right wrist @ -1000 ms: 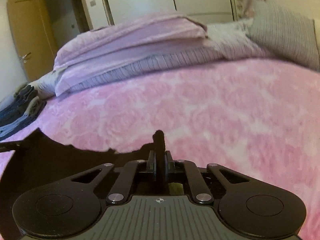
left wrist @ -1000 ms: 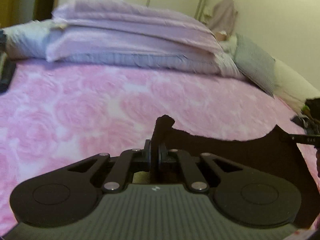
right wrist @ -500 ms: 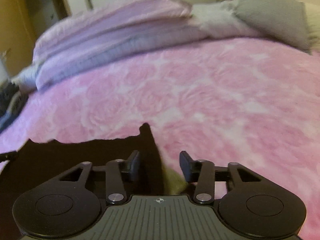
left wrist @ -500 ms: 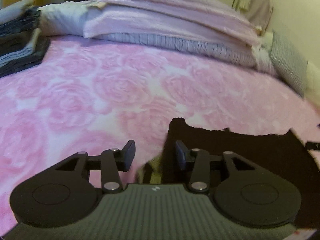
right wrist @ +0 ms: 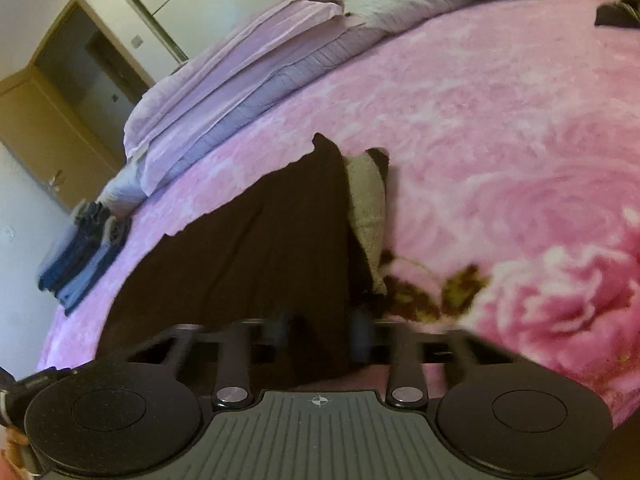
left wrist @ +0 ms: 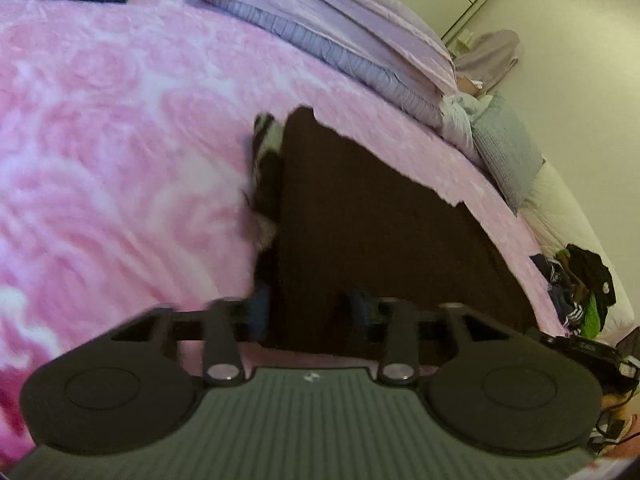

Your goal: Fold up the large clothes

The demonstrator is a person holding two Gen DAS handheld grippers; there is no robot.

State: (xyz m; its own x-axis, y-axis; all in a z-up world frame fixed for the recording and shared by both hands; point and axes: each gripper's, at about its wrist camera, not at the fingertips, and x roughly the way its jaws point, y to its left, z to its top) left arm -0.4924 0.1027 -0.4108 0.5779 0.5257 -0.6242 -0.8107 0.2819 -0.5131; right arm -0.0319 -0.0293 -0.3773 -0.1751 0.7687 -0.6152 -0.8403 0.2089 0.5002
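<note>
A large dark brown garment (left wrist: 380, 216) lies flat on the pink rose-patterned blanket (left wrist: 120, 120), folded over with a paler patterned layer showing along its left edge. My left gripper (left wrist: 308, 312) is open just above the garment's near edge, holding nothing. In the right wrist view the same dark garment (right wrist: 248, 240) spreads to the left, with a grey inner flap at its right edge. My right gripper (right wrist: 320, 334) is open over the garment's near right corner, empty.
Folded lilac bedding (left wrist: 340, 28) and a grey pillow (left wrist: 508, 148) lie at the head of the bed. A stack of folded dark and blue clothes (right wrist: 84, 252) sits at the bed's left side. A heap of loose clothes (left wrist: 580, 284) lies at the right edge. A wooden door (right wrist: 48, 128) stands behind.
Both grippers were shut on the garment's corners a second ago, then opened and let go. Both have since pulled back and tilted, so more of the flat garment shows.
</note>
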